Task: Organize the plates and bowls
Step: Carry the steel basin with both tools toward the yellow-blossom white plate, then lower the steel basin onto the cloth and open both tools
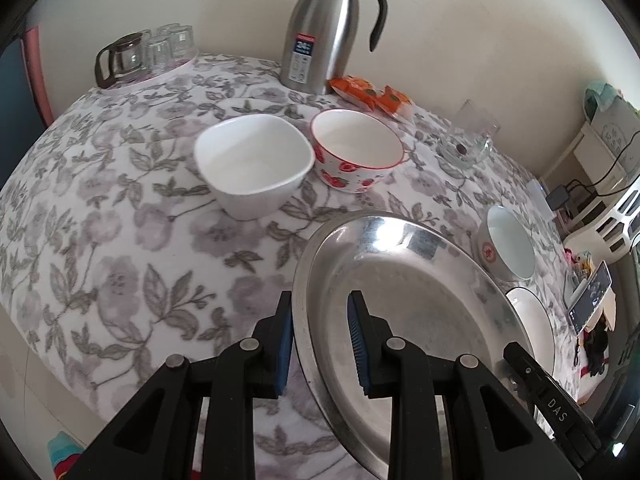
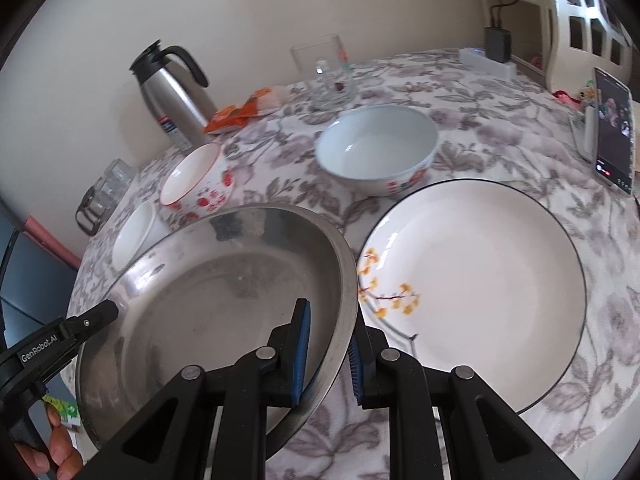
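A steel plate (image 1: 408, 288) (image 2: 224, 288) is tilted above the floral tablecloth, its rim between the jaws of both grippers. My left gripper (image 1: 320, 340) straddles its left rim; the jaws stand a little apart around the edge. My right gripper (image 2: 330, 350) straddles its right rim the same way. A white plate with yellow flowers (image 2: 480, 280) (image 1: 532, 316) lies to the right. A white square bowl (image 1: 254, 164), a strawberry bowl (image 1: 356, 148) (image 2: 198, 180) and a pale blue bowl (image 2: 376, 148) (image 1: 508, 246) stand behind.
A steel thermos jug (image 1: 324, 28) (image 2: 172, 88) stands at the back by the wall with orange snack packets (image 1: 372, 92). A glass mug (image 2: 324, 72), a glass pot with tumblers (image 1: 140, 54), and a phone (image 2: 614, 128) sit around the table edges.
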Demonstrator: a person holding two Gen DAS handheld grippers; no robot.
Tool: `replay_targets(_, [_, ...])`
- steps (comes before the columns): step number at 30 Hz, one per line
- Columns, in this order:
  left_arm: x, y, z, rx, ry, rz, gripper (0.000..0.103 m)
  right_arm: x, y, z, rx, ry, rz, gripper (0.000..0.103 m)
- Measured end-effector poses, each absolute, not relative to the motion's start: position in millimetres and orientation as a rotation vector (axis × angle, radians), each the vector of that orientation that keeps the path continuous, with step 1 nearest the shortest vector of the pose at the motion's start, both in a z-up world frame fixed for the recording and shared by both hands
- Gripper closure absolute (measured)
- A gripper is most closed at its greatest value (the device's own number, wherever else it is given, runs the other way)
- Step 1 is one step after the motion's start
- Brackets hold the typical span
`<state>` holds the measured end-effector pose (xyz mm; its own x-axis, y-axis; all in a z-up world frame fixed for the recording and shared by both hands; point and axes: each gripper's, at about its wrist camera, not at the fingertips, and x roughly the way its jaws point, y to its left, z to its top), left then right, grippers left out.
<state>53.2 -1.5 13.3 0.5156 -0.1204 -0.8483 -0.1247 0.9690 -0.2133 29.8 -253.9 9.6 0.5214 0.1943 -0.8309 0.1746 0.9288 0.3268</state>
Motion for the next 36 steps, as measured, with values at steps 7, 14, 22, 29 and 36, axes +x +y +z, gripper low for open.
replay_targets(7, [65.9,-16.7,5.5,-0.230,1.044,-0.001,0.075,35.2,-262.3,0.9,0.403,1.045,-0.006,0.084])
replay_targets(14, [76.5,-13.6,-6.5,-0.232,1.073,0.025,0.076,40.0,-253.2,-3.3,0.335,1.054,-0.001,0.083])
replay_targets(22, [83.0,-11.7,-19.5,-0.228,1.114,0.044,0.075,44.6,-257.2,-13.4,0.343,1.081,-0.022,0.083])
replay_targets(29, [84.5,-20.2,-26.8,-0.166,1.143,0.030,0.075,44.2,-254.4,-10.9,0.322,1.073,-0.024,0.083])
replay_targets(36, [87.0,-18.4,-28.3,-0.193,1.141,0.020,0.075,44.2,-255.4,-13.8,0.328,1.083,-0.025,0.083])
